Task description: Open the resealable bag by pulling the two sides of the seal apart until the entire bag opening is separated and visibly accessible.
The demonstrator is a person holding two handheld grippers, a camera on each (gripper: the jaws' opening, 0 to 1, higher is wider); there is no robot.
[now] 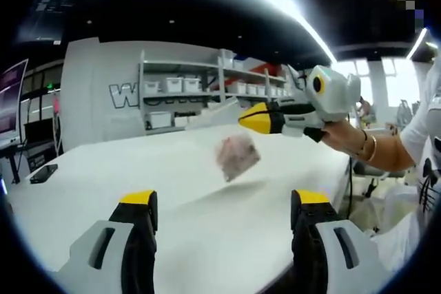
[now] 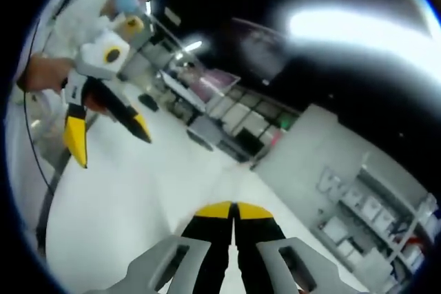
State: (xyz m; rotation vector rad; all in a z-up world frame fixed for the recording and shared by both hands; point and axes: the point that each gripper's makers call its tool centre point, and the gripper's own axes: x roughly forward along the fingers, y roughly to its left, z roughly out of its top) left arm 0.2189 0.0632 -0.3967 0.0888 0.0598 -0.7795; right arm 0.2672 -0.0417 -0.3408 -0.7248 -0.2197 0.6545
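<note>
The right gripper (image 1: 265, 118) is holding the resealable bag (image 1: 231, 144) up off the white table (image 1: 103, 170), its yellow tips pressed together on what looks like the bag's upper edge, so the clear plastic hangs down in mid-air with a pinkish lump (image 1: 238, 156) sagging in the lower part. In the right gripper view that same gripper (image 2: 234, 210) has its jaws shut tight with no gap between the tips, though the film itself is too clear to make out there. The left gripper (image 1: 225, 197) sits low and near the table, jaws spread wide and holding nothing, well apart from the bag; seen from the other side, it (image 2: 110, 139) hangs open beside the person's hand (image 2: 43, 74). My read is that the bag has been lifted by one side of the seal and the seal is not yet parted, so the step in hand is presenting the bag for a second grip. The next move calls for the open left gripper to rise to the top edge, pinch the opposite lip just beside the right one's hold, and pull away across the seal. The bag's long axis runs roughly top to bottom, tilted a little, mouth pointing up toward the right gripper and the weighted end toward the table. A phone-like dark slab (image 1: 43, 173) lies at the table's far left edge.
</note>
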